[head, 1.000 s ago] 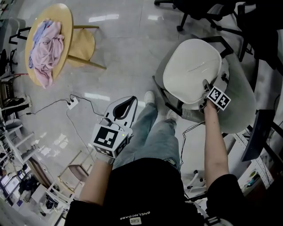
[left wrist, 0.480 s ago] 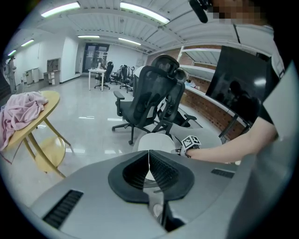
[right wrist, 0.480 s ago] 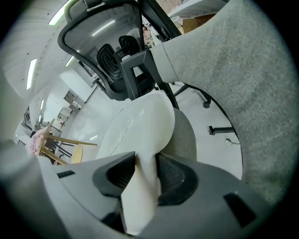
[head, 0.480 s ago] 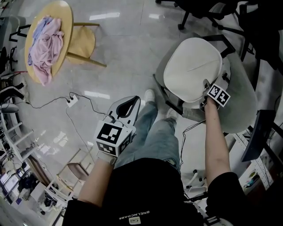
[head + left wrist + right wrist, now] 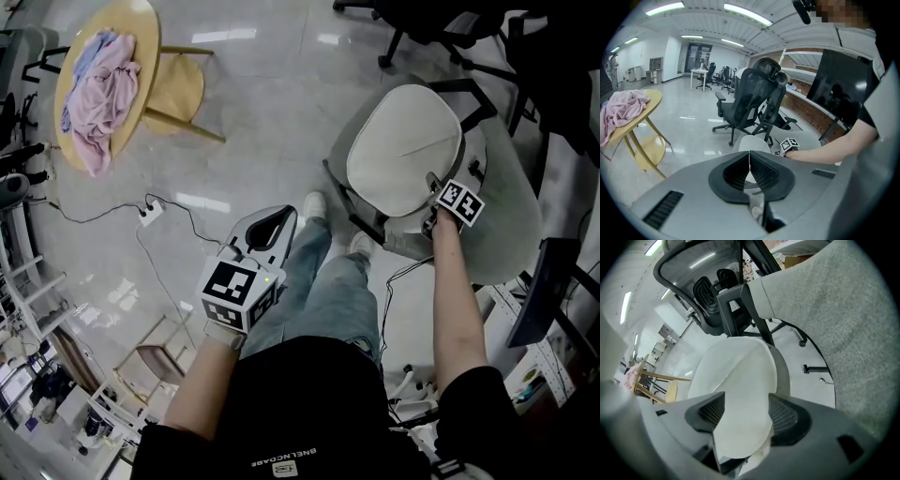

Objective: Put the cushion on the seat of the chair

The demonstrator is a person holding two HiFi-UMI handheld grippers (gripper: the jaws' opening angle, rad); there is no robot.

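A white cushion [image 5: 403, 155] lies on the seat of the black office chair [image 5: 398, 242], whose mesh back [image 5: 701, 291] rises behind it. My right gripper [image 5: 434, 187] is at the cushion's near edge. Its jaws are opening, and in the right gripper view the cushion [image 5: 736, 380] lies between the pads [image 5: 785, 416], which stand apart without pressing it. My left gripper [image 5: 279, 216] hangs over the floor beside the person's legs. It is shut, its fingertips [image 5: 751, 168] meet, and it holds nothing.
A large grey fabric-covered piece [image 5: 516, 225] curves round the chair's right side. More black office chairs [image 5: 422, 23] stand behind. Far left is a round wooden table [image 5: 141, 37] with pink cloth [image 5: 98, 89], and cables with a power strip [image 5: 150, 216] cross the floor.
My right gripper's jaws have let go of the cushion's near edge, which has settled slightly lower on the seat. The left gripper has hardly moved.
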